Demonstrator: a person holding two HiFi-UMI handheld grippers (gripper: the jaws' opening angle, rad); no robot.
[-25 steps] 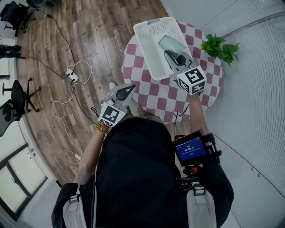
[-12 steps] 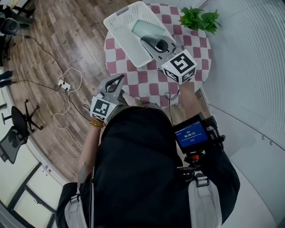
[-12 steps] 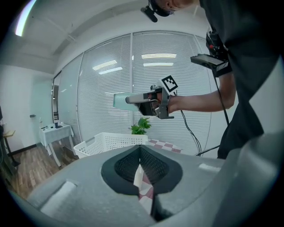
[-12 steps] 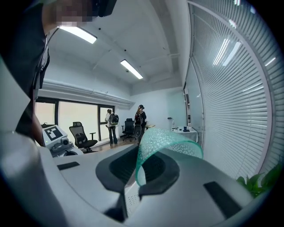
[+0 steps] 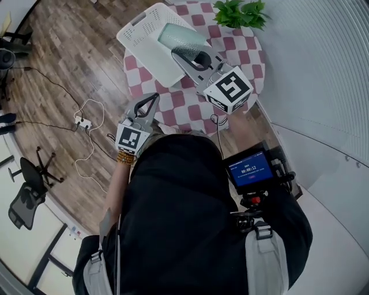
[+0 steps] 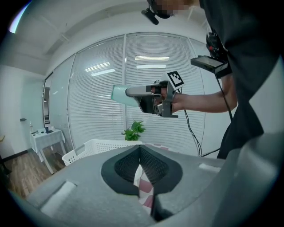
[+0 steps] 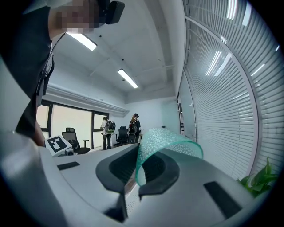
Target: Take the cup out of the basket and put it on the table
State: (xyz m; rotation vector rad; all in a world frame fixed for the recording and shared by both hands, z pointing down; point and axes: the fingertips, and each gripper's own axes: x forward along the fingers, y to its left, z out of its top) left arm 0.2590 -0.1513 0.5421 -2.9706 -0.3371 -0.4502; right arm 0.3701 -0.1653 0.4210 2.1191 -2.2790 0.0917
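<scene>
Right gripper view: pale green cup (image 7: 166,142) pinched by its rim between the pads of the right gripper (image 7: 133,170), cup lying roughly level. Left gripper view: cup (image 6: 120,94) in the air, above the white basket (image 6: 95,146). Head view: basket (image 5: 144,40) on the checked table (image 5: 245,55), plant (image 5: 236,12) at the far edge. Left gripper (image 5: 147,106) at the near table edge, fingers pressed together, nothing between them.
</scene>
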